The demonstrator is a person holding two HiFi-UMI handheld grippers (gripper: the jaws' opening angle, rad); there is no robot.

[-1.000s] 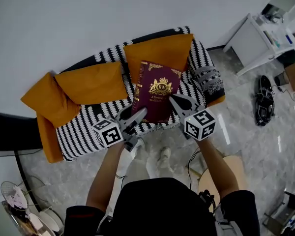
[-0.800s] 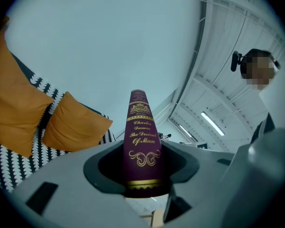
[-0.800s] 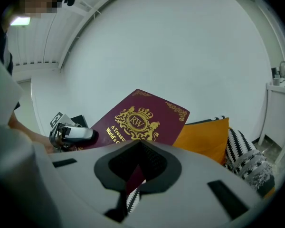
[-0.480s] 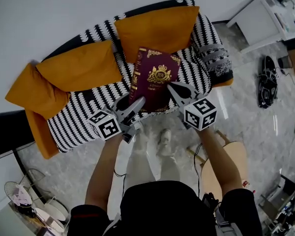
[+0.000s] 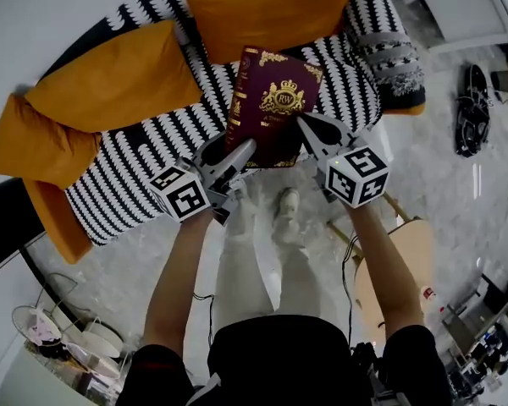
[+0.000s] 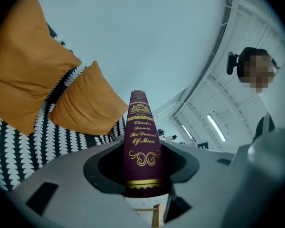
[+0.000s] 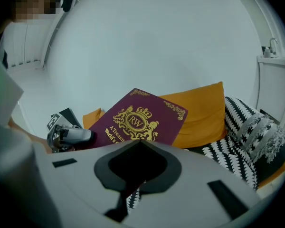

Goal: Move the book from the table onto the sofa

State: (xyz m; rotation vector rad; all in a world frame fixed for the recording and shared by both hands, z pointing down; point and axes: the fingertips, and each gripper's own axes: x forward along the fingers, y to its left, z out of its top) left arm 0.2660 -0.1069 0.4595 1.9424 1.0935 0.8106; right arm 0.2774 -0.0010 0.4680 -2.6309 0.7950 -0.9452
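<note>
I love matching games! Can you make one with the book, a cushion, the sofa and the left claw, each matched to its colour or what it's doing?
Things:
1. book
2. cushion
3. sofa
4. left claw

Matches:
A. orange
B. black-and-white pattern
C. gripping the book's spine
D. dark red with a gold crest

Pairs: 1-D, 2-A, 3-B, 4-C
</note>
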